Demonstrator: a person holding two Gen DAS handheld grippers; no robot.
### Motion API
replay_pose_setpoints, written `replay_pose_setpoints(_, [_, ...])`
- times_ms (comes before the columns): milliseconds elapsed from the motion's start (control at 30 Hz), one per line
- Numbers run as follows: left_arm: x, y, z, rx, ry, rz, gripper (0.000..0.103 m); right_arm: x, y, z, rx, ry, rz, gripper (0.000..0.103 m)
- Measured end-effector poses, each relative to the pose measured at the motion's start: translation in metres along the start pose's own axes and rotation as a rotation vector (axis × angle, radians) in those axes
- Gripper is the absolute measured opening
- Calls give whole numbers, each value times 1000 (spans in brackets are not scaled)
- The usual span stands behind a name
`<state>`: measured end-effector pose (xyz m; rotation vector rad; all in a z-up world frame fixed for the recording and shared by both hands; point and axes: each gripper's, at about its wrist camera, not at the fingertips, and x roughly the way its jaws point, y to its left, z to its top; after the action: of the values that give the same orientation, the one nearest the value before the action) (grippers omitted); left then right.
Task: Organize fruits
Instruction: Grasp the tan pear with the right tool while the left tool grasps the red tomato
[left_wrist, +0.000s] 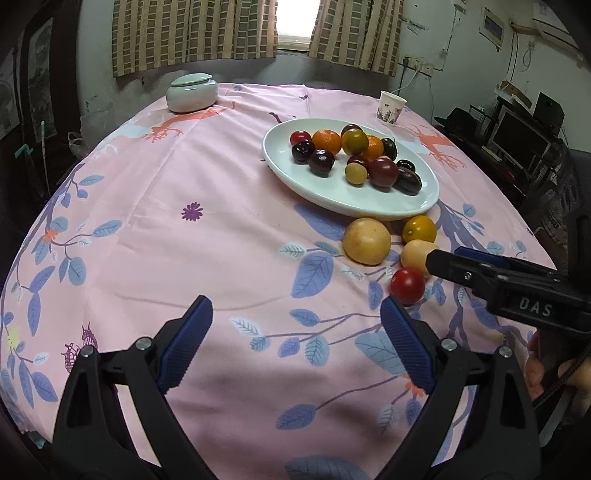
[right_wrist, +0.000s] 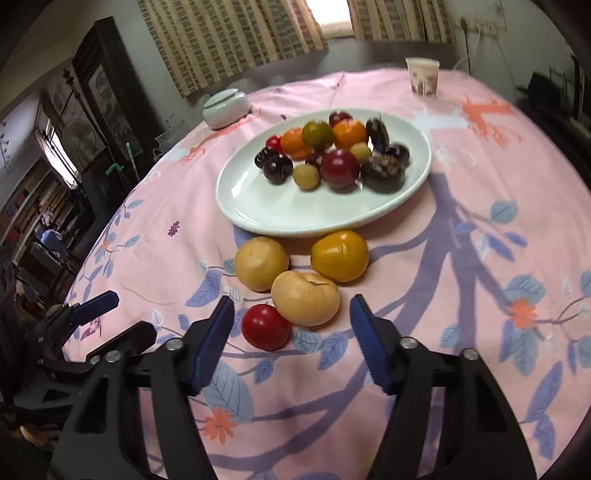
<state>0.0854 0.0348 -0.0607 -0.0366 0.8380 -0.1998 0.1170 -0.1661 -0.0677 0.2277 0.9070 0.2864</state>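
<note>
Left tongs (left_wrist: 295, 325) apart, empty. Right tongs (right_wrist: 291, 325) apart, empty; red fruit (right_wrist: 266, 326) and tan fruit (right_wrist: 306, 298) crowd ahead. Plate (right_wrist: 258, 206) beyond; lidded jar (right_wrist: 225, 109), paper cup (right_wrist: 423, 75) far across tabletop (right_wrist: 480, 332).

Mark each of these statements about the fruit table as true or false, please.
1. Four fruits lie on the cloth beside the plate. True.
2. The red fruit lies on the plate. False: it lies on the cloth, nearest the right gripper.
3. The paper cup lies tipped over. False: it stands upright.
4. The left gripper holds nothing. True.
5. The lidded jar stands on the plate. False: it stands apart on the cloth.
</note>
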Motion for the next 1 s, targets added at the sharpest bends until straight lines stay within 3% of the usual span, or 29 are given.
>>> replay_pose_setpoints(167, [0, 11, 0, -21, 1, -1, 94, 18, -2, 3, 38, 25, -6, 60])
replay_pose_setpoints(233, [0, 11, 1, -21, 1, -1, 94, 22, -4, 4, 45, 21, -16, 46])
replay_pose_setpoints(367, [1, 10, 2, -15, 3, -2, 94, 20, -4, 3, 30, 8, -9, 46])
replay_pose_setpoints(567, [5, -13, 6, 21, 22, -31, 94, -26, -5, -8, -24, -70, -35, 46])
replay_pose_setpoints(867, [39, -68, 11, 94, 80, -70, 94, -66, -38, -30, 22, -111, -41, 46])
replay_pose_setpoints(933, [50, -74, 12, 94, 101, -71, 88, -70, -42, -31, 28, -117, -38, 46])
replay_pose_setpoints(1000, [59, -79, 12, 95, 134, -83, 66, -73, -45, -31, 32, -123, -34, 46])
